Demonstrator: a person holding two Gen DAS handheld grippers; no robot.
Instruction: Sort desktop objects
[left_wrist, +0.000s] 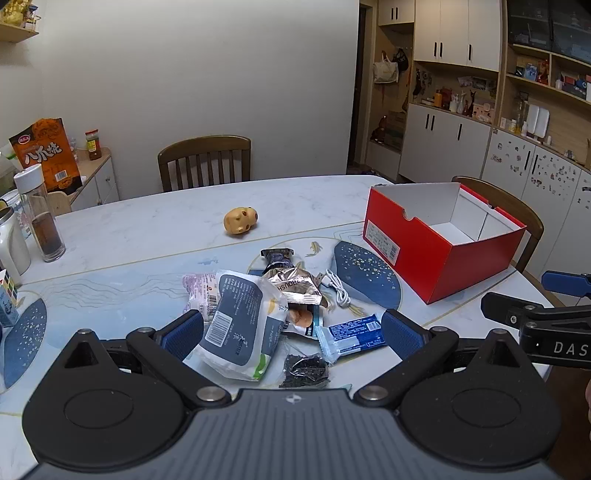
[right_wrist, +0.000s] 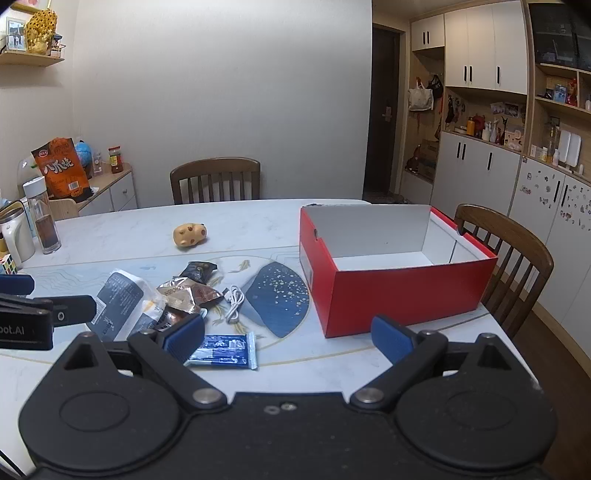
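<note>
Hovering wide open and empty, the left gripper (left_wrist: 291, 326) is sitting nearest the snack pile, with the blue wafer packet (left_wrist: 351, 334) lying crosswise just inside its right finger, while the right gripper (right_wrist: 290, 334), equally open and empty, is facing the red shoebox (right_wrist: 406, 291).

wooden chairs (left_wrist: 204, 162), clear bottle (left_wrist: 38, 214), wall cabinets (right_wrist: 480, 48) behind the table (left_wrist: 147, 221)

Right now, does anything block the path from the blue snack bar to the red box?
Nothing visible does. The blue snack bar lies on bare table, and the open red box stands to its right. The right gripper hangs open above.

box (right_wrist: 402, 295) red, white inside | toy (left_wrist: 241, 220) yellow | cable (right_wrist: 234, 302) white
</note>
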